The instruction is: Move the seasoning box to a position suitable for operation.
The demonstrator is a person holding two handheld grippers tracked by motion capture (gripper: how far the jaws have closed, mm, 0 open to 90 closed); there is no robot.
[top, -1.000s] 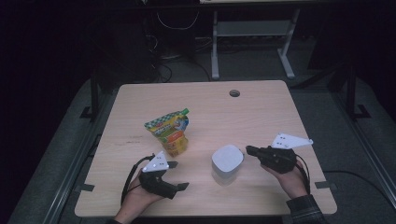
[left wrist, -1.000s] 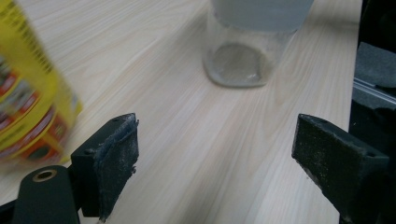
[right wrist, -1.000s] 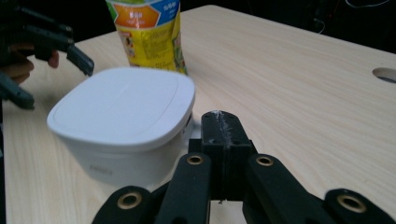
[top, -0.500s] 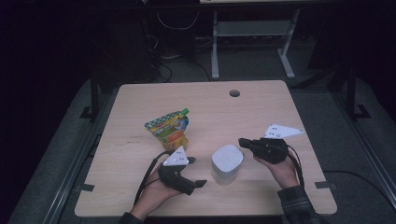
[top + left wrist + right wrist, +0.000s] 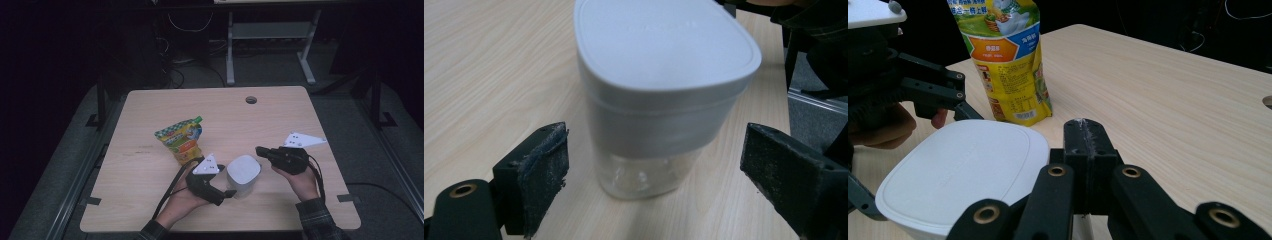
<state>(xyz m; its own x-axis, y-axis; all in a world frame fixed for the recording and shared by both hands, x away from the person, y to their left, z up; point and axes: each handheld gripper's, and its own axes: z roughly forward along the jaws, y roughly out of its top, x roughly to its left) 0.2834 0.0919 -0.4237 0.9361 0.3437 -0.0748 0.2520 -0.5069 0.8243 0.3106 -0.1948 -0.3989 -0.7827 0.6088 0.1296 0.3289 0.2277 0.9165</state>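
Note:
A clear jar with a white lid [image 5: 243, 175] [image 5: 659, 95] [image 5: 963, 172] stands upright near the table's front edge. My left gripper [image 5: 227, 194] [image 5: 654, 175] is open, its jaws on either side of the jar's lower body without touching it. My right gripper [image 5: 260, 150] [image 5: 1087, 135] is shut with nothing between its jaws, its tip just beside the lid's right edge. A yellow and green stand-up pouch [image 5: 182, 140] [image 5: 1005, 55] stands behind the jar, to its left.
The wooden table [image 5: 150, 200] has a round cable hole [image 5: 251, 100] near its far edge. Black cables trail from both grippers toward the person's forearms. A metal desk frame stands on the floor beyond the table.
My left gripper has slid right along the front edge until its open jaws flank the jar. My right gripper has moved left and slightly forward, up to the jar's lid.

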